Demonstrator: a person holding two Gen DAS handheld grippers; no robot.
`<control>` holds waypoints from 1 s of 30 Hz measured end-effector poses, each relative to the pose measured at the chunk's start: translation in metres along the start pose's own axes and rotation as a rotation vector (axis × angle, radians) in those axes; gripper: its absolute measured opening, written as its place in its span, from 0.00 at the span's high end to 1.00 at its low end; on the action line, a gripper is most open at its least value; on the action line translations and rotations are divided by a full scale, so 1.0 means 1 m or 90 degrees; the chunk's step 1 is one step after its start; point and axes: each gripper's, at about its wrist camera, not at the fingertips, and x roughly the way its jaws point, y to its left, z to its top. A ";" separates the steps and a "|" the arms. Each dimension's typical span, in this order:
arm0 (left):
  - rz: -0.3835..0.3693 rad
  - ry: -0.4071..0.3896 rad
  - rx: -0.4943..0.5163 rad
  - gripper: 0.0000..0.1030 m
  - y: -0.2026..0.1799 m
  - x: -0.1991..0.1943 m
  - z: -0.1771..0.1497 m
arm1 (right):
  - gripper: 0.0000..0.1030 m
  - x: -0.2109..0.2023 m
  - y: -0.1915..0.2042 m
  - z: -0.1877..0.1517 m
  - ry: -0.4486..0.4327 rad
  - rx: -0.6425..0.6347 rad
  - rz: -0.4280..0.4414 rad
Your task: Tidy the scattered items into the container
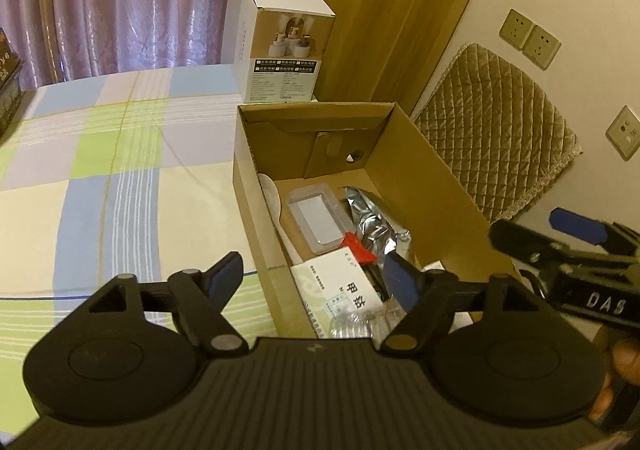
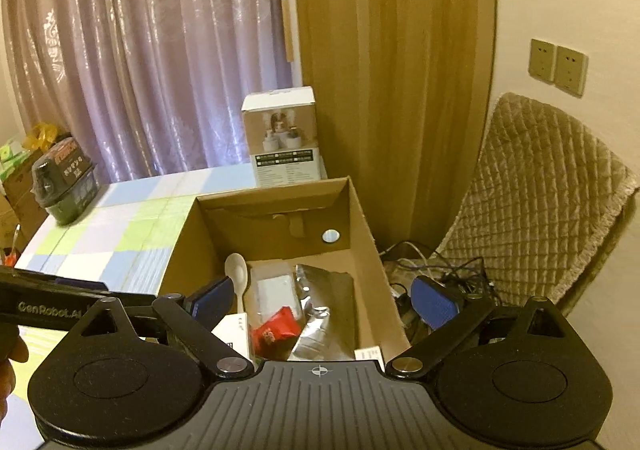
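Blue-padded left gripper [image 1: 312, 282] hangs over the near end of the cardboard box [image 1: 436, 186], jaws spread with nothing pinched. Right gripper [image 2: 324, 302] likewise stands wide apart above the same box, gripping nothing. Inside lie a white spoon [image 2: 237, 274], clear plastic case [image 1: 316, 218], silver foil pouch [image 1: 374, 218], red packet [image 2: 276, 330] and white labelled box [image 1: 340, 290]. Box rests on the checked bedspread [image 1: 120, 154].
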 end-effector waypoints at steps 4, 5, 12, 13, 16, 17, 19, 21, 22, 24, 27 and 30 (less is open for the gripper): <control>0.006 0.003 0.006 0.20 0.000 -0.011 -0.009 | 0.02 -0.017 -0.002 -0.002 -0.003 0.007 -0.005; 0.006 0.005 0.006 0.15 0.000 -0.015 -0.012 | 0.02 -0.022 -0.001 -0.003 -0.002 0.006 -0.006; 0.022 -0.004 0.017 0.01 -0.011 -0.052 -0.034 | 0.02 -0.062 0.006 -0.011 0.002 -0.011 -0.006; 0.025 -0.006 0.018 0.01 -0.013 -0.059 -0.037 | 0.02 -0.068 0.007 -0.013 0.003 -0.013 -0.005; 0.045 -0.012 0.033 0.01 -0.020 -0.075 -0.048 | 0.02 -0.086 0.012 -0.015 0.002 -0.021 -0.004; 0.052 -0.014 0.032 0.01 -0.023 -0.080 -0.052 | 0.02 -0.092 0.014 -0.016 0.002 -0.021 -0.004; 0.062 -0.013 0.020 0.01 -0.025 -0.091 -0.059 | 0.02 -0.104 0.017 -0.017 0.002 -0.018 -0.004; 0.072 -0.020 0.011 0.01 -0.028 -0.103 -0.066 | 0.02 -0.116 0.020 -0.018 0.006 -0.015 -0.002; 0.076 -0.027 0.011 0.01 -0.031 -0.109 -0.070 | 0.02 -0.122 0.022 -0.019 0.007 -0.014 -0.001; 0.079 -0.036 0.009 0.01 -0.036 -0.123 -0.077 | 0.02 -0.134 0.027 -0.022 0.006 -0.018 0.002; 0.075 -0.043 -0.003 0.01 -0.040 -0.140 -0.087 | 0.02 -0.149 0.033 -0.027 0.006 -0.019 0.001; 0.063 -0.034 -0.007 0.01 -0.045 -0.153 -0.096 | 0.02 -0.162 0.035 -0.033 0.006 0.007 0.001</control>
